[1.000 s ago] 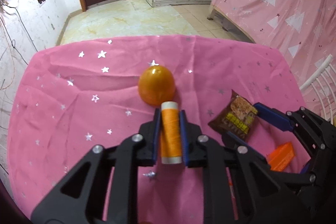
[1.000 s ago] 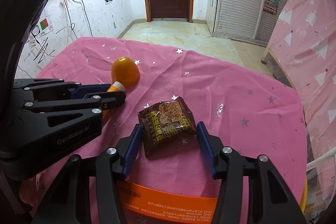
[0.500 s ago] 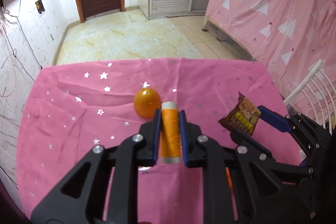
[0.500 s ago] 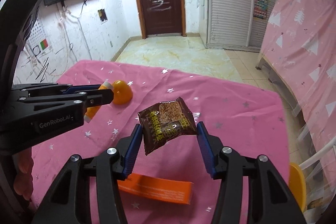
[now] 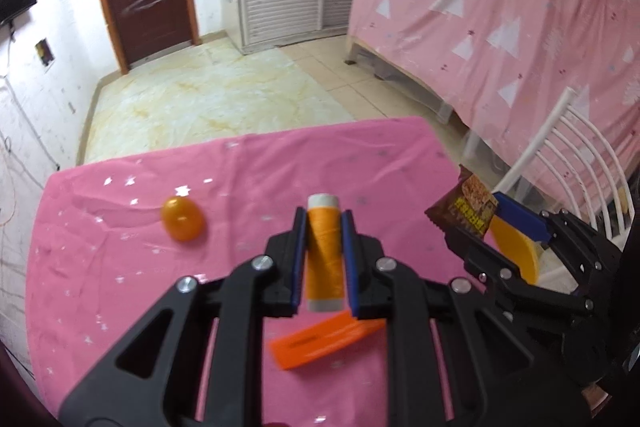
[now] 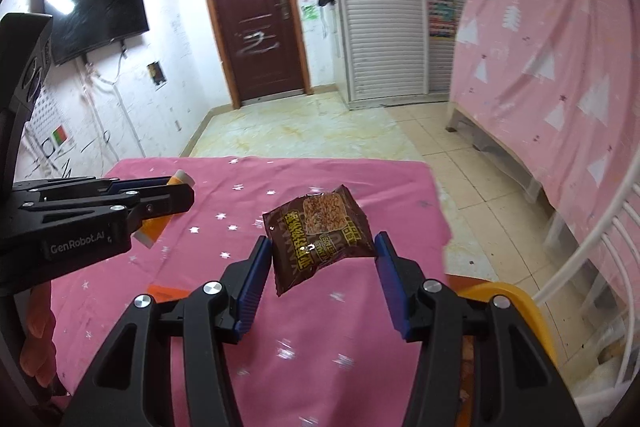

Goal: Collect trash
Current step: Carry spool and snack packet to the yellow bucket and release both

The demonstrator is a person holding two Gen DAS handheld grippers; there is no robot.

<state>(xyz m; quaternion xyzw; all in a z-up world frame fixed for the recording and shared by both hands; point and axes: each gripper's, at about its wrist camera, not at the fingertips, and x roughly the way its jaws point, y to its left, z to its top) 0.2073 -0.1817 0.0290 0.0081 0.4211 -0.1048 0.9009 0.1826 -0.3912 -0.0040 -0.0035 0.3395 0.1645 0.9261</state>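
My left gripper (image 5: 323, 227) is shut on an orange thread spool (image 5: 323, 251) and holds it above the pink table (image 5: 120, 251). My right gripper (image 6: 320, 247) is shut on a brown snack packet (image 6: 320, 231), lifted over the table's right side; the packet also shows in the left wrist view (image 5: 464, 205). A yellow bin (image 6: 516, 303) sits just off the table's right edge, below the right gripper, and shows in the left wrist view (image 5: 516, 251). An orange egg-shaped capsule (image 5: 183, 219) and a flat orange packet (image 5: 320, 341) lie on the cloth.
A white chair (image 5: 568, 155) stands to the right of the table next to the bin. A pink-draped bed (image 6: 560, 75) runs along the right wall. The left gripper's body (image 6: 80, 223) is on the left in the right wrist view.
Both grippers have risen and swung right, each still holding its item. The snack packet is now near the table's right edge over the yellow bin. The capsule lies farther left.
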